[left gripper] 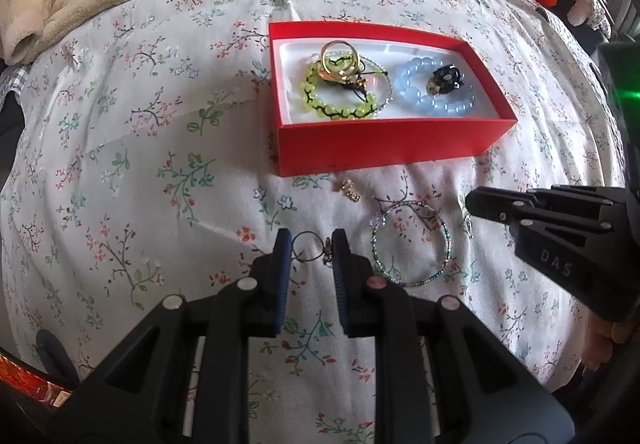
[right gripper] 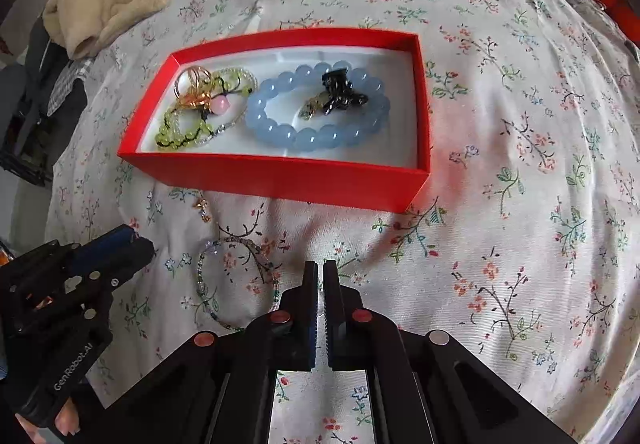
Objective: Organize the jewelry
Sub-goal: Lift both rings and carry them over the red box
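Right wrist view: right tongs [right gripper: 320, 276] pinched together, anything between them hidden; left tongs [left gripper: 310, 248] clasp a thin ring [left gripper: 306, 247].

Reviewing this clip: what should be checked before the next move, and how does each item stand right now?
1. Left tool pinches the dark ring: ok.
2. Ring lifted clear of the bedspread: cannot tell.
3. Right tool shut: ok.
4. Right tool holding anything: cannot tell.
5. Red box open, with bare white floor left: ok.
6. All jewelry boxed: not ok; the sparkly bangle and gold charm lie on the bedspread.
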`<state>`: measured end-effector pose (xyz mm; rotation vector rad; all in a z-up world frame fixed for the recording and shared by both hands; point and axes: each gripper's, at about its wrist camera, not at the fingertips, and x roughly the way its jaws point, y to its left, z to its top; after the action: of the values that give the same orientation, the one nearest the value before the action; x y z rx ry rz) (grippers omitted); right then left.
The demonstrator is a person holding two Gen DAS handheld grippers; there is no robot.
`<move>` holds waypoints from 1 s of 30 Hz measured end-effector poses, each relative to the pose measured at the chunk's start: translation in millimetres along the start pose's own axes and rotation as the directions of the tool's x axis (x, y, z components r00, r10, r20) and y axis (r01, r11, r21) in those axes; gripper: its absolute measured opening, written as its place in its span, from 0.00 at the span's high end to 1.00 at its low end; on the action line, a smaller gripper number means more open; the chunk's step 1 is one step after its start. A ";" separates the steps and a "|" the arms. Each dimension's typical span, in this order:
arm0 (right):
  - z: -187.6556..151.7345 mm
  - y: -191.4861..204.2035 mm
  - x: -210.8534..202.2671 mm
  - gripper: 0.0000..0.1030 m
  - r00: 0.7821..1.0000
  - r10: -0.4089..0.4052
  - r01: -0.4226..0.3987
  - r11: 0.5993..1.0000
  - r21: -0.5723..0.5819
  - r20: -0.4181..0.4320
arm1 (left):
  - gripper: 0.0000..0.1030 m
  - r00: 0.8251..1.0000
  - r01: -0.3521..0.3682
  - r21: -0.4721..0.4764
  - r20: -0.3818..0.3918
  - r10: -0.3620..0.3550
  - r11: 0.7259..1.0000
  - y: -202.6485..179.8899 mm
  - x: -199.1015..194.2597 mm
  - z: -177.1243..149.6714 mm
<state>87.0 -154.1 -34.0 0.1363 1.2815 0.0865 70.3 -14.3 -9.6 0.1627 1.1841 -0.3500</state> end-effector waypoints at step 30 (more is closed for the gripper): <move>-40.0 -2.5 16.8 0.57 0.983 0.037 0.063 0.858 -0.509 0.183 | 0.79 1.000 0.006 0.117 0.030 -0.009 0.993 -4.0 13.7 -32.5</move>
<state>53.4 -152.1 -61.4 -0.3213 1.0322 0.3940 44.9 -10.6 -34.2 0.2541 1.1347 -0.4278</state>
